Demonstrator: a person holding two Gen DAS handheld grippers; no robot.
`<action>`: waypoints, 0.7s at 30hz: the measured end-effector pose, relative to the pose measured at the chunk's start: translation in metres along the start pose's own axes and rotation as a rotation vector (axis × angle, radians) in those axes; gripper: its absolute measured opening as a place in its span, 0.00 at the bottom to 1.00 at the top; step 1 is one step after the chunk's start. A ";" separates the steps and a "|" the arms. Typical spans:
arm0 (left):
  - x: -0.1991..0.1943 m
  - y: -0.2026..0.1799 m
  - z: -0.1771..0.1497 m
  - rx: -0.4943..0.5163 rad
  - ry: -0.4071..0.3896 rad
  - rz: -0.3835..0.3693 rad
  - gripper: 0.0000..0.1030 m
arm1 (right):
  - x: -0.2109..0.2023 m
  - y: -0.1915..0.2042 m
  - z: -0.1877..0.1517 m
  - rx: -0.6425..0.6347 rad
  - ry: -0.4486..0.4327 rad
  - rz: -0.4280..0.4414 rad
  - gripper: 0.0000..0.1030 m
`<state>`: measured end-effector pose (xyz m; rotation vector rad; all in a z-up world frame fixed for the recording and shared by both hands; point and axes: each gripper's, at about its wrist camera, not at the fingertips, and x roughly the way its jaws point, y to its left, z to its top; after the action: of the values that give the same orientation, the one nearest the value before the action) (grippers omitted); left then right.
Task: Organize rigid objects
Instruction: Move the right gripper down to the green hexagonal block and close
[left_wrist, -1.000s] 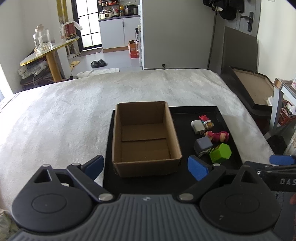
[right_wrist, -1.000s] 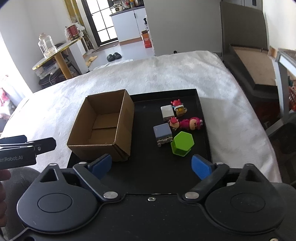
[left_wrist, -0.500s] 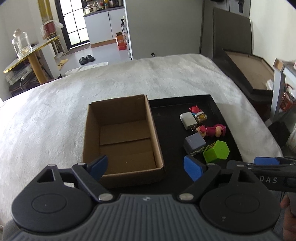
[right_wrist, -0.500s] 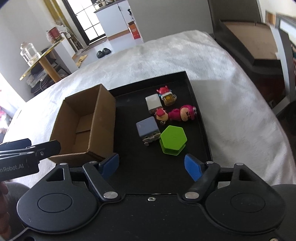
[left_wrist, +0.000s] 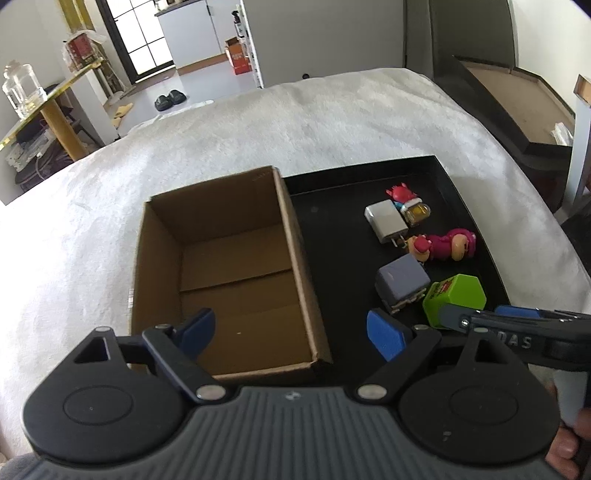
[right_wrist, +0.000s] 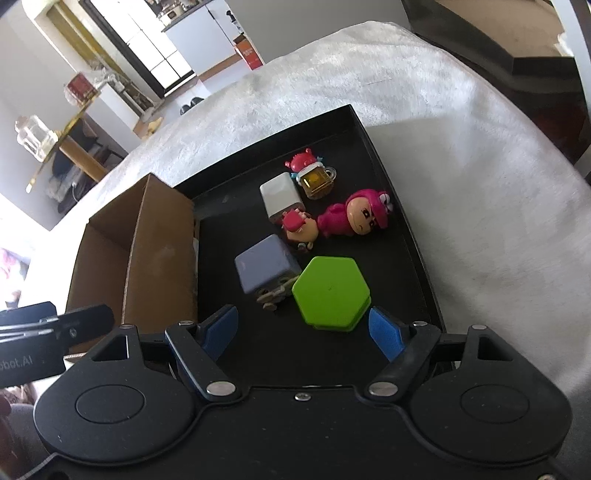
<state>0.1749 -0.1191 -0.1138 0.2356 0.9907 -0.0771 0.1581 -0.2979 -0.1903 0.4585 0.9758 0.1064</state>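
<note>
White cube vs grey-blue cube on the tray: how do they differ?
Colour: the white cube is white, the grey-blue cube slate blue. Place: the white cube lies farther back beside the beer-mug charm; the grey-blue cube sits nearer the right gripper, touching or nearly touching the green hexagon box. Size: the grey-blue cube looks slightly bigger, though it is closer. Both are boxy blocks lying on the black tray, outside the cardboard box.

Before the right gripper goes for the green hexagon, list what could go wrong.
1. The green hexagon box sits tight against the grey-blue cube, so a finger of the right gripper may knock the cube instead of clearing it.
2. The open jaws look barely wider than the hexagon; it may get pushed along the black tray rather than straddled.
3. The left gripper hangs over the cardboard box and could block the drop.
</note>
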 end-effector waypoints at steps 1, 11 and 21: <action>0.003 -0.003 0.000 0.005 0.004 0.001 0.87 | 0.002 -0.001 0.000 -0.011 -0.010 -0.004 0.75; 0.027 -0.017 0.004 0.025 0.053 0.029 0.76 | 0.018 -0.012 0.003 -0.013 -0.009 -0.034 0.75; 0.037 -0.013 0.004 -0.031 0.083 -0.002 0.19 | 0.026 -0.013 0.003 -0.010 -0.003 -0.011 0.71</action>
<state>0.1960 -0.1312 -0.1451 0.2110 1.0737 -0.0540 0.1737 -0.3031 -0.2142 0.4438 0.9743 0.1008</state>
